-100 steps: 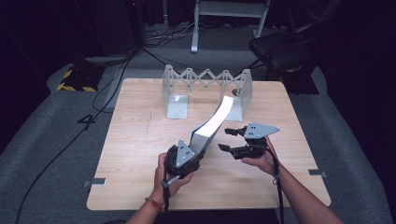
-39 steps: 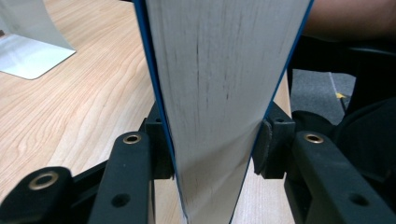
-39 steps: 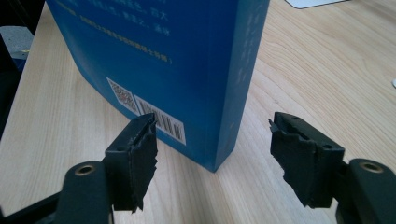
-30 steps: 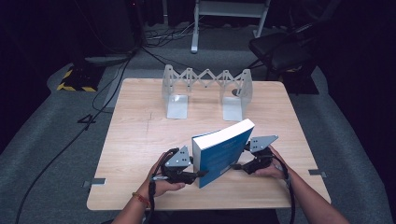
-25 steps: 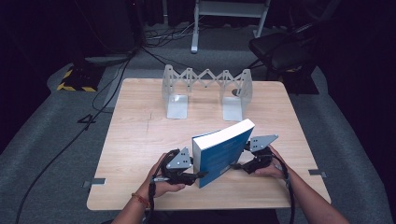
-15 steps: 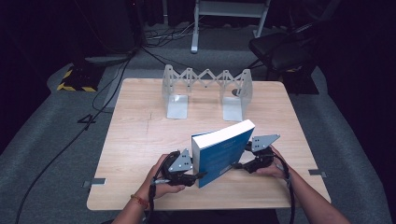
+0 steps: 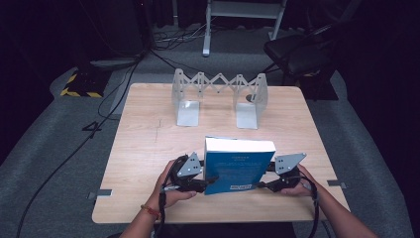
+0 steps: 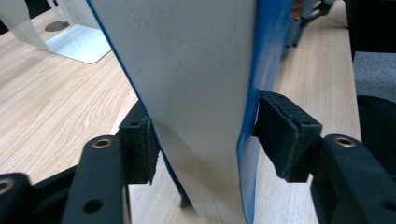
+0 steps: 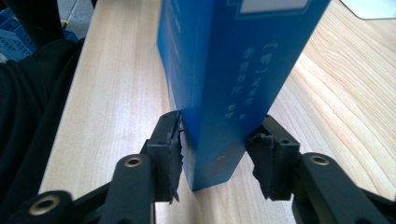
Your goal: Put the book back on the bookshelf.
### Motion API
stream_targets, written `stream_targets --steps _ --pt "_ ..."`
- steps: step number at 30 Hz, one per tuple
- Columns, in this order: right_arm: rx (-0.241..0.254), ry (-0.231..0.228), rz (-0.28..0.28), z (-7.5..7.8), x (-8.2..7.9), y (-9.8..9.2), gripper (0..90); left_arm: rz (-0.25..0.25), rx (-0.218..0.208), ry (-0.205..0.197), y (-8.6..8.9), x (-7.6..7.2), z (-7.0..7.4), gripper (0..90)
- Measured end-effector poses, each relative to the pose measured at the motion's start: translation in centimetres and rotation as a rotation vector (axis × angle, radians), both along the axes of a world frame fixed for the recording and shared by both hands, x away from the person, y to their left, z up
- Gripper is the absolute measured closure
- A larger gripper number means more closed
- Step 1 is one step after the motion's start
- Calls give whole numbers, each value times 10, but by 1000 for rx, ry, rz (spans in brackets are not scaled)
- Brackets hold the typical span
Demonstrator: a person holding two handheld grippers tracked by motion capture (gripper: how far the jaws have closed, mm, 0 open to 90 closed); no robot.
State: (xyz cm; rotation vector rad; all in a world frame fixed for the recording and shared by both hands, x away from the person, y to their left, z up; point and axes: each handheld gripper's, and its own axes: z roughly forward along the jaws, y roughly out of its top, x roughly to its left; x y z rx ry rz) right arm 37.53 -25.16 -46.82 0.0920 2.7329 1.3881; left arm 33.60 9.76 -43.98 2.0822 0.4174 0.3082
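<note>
The blue book stands upright on its lower edge in the lower middle of the high view, on the wooden table, cover facing the camera. A white label sits at the lower right of the cover, and lines of pale print run across it; none of it is legible at this size. In the right gripper view the spine carries a column of pale characters, with a bracketed one near the top, but they are too blurred to read.

The left gripper sits at the book's left edge. In the left gripper view the page edge lies between the pads: the right pad touches the blue cover, the left pad stands at the other cover, and contact there is not certain. Its jaws have just been opening, so whether the grip is clenched cannot be told.

The right gripper sits at the book's right edge. In its own view the spine's foot lies between the jaws, which have just been closing; narrow gaps show on both sides, so the pads do not press.

A folding metal book stand occupies the upper middle of the table, well apart from the book. A black chair and floor cables lie beyond the table.
</note>
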Motion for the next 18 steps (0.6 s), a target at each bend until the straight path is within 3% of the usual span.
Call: stream_targets --steps 8,13,18 --pt "39 8 7 5 -5 -3 594 -2 5 12 -7 7 6 358" --pt "29 -5 10 7 -8 -3 595 -12 -10 22 -9 10 7 353" --pt "34 -1 8 14 -11 -3 512 -21 -24 17 -8 8 6 377"
